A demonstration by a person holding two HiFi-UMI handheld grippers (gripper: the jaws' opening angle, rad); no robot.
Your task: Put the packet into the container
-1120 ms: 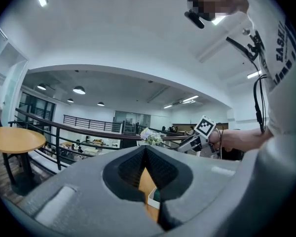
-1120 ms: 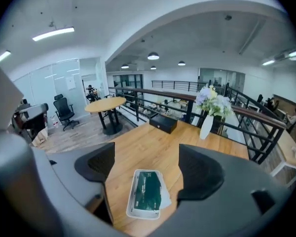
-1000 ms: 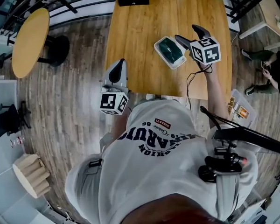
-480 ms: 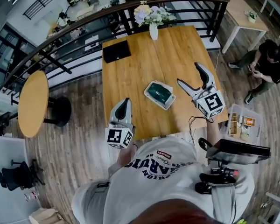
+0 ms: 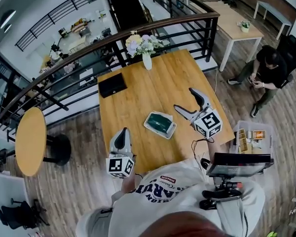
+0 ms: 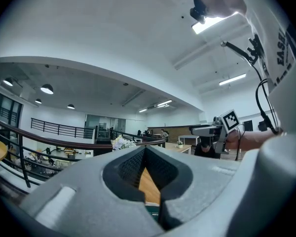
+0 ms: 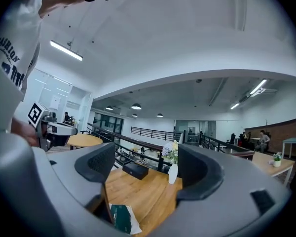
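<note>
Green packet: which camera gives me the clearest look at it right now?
The head view: the green packet shows whole and unblocked, near the middle of the wooden table. The right gripper view catches only part of it, cut off at the bottom edge. The left gripper view shows just a dark-green sliver low in frame.

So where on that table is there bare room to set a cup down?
Bare wood lies between the black box, the vase and the green packet, and at the far right corner past the right hand-held gripper. The front is crowded: packet, plus the left hand-held gripper at the edge.
</note>
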